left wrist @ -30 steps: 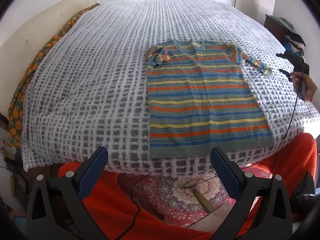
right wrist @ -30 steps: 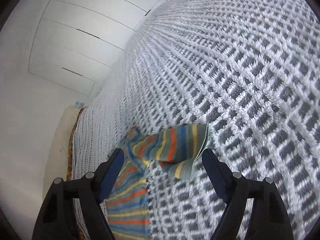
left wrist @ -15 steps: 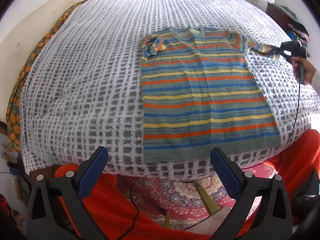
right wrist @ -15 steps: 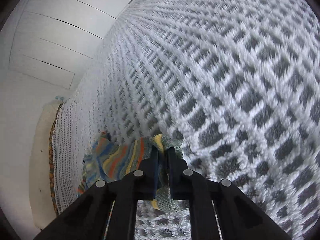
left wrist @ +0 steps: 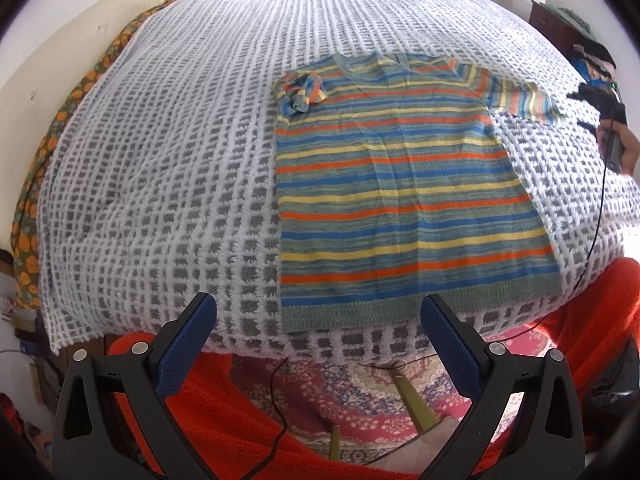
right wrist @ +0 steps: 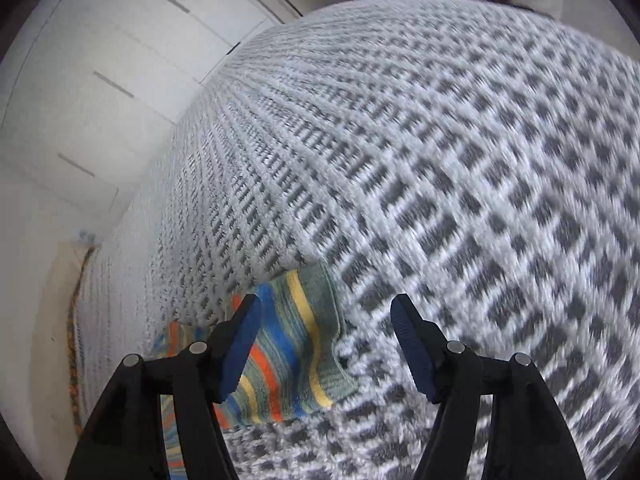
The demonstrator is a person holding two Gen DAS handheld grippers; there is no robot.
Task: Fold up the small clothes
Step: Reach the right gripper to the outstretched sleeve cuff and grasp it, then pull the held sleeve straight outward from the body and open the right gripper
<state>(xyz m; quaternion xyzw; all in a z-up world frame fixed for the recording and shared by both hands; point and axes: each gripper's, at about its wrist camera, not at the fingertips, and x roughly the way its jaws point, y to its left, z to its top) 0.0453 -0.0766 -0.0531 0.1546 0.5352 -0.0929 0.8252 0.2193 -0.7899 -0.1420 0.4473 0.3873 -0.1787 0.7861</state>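
A striped knit T-shirt [left wrist: 400, 184] in blue, orange, yellow and grey-green lies flat on the bed. Its left sleeve [left wrist: 301, 94] is bunched up near the shoulder. Its right sleeve [left wrist: 528, 102] lies spread out flat; it also shows in the right wrist view [right wrist: 296, 344]. My left gripper [left wrist: 318, 332] is open and empty, held off the near edge of the bed by the shirt's hem. My right gripper [right wrist: 326, 340] is open, just above the spread sleeve's end; it also shows in the left wrist view [left wrist: 592, 98].
A white and grey checked blanket [left wrist: 168, 152] covers the bed. A floral cover and cream headboard [left wrist: 48, 80] run along the left. An orange-red fabric [left wrist: 224, 408] and a patterned rug [left wrist: 360, 392] lie below the near edge. White cupboards [right wrist: 100, 80] stand beyond the bed.
My right gripper shut on the right sleeve's end, pulled it out flat, then opened and let go. My left gripper moved closer over the bed's near edge.
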